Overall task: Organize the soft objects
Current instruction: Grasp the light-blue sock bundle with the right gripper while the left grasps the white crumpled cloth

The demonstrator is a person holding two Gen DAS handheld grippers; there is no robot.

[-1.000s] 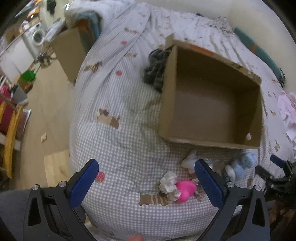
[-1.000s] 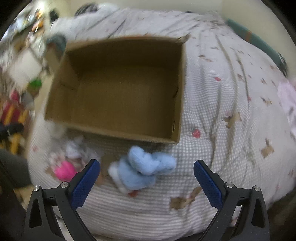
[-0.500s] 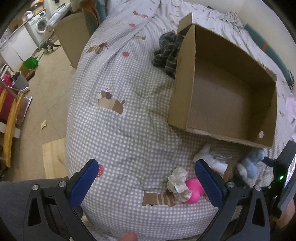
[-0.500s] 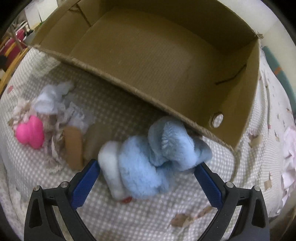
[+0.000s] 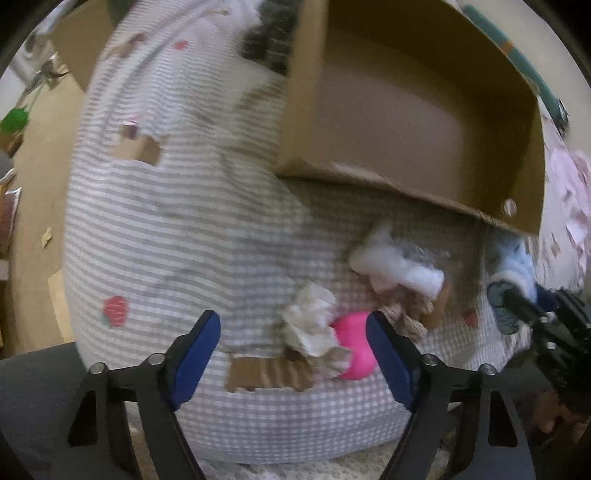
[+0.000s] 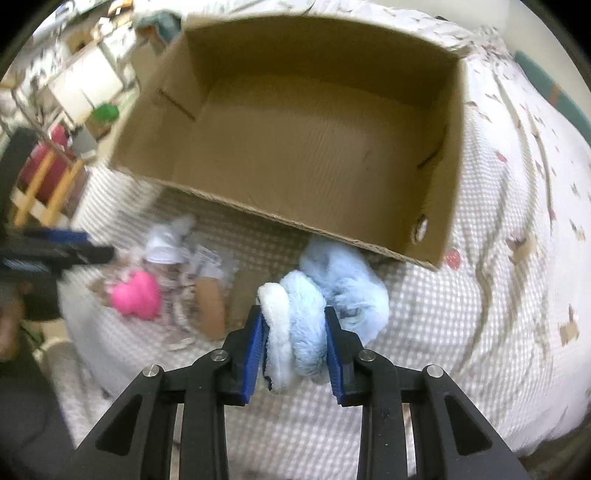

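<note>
My right gripper (image 6: 293,332) is shut on a fluffy light-blue soft toy (image 6: 332,284) with a white end, just in front of the open cardboard box (image 6: 314,147). The toy also shows in the left wrist view (image 5: 513,266), with the right gripper (image 5: 532,306) on it. My left gripper (image 5: 293,332) is open and empty, low over the bed, with a pink soft toy (image 5: 354,350) and a cream ruffled soft piece (image 5: 310,325) between its fingers' far ends. A white soft toy (image 5: 395,266) lies beyond them. The pink toy (image 6: 136,295) and white toy (image 6: 166,243) also show in the right wrist view. The box (image 5: 424,110) is empty.
The bed has a grey-checked cover (image 5: 166,240) with cartoon prints. A dark striped cloth (image 5: 269,33) lies behind the box. Pink fabric (image 5: 569,184) lies at the right. The floor and furniture (image 6: 74,92) lie off the bed's left side.
My right gripper has closed on the light-blue toy. My left gripper has narrowed somewhat and moved down and right toward the pink and cream pieces.
</note>
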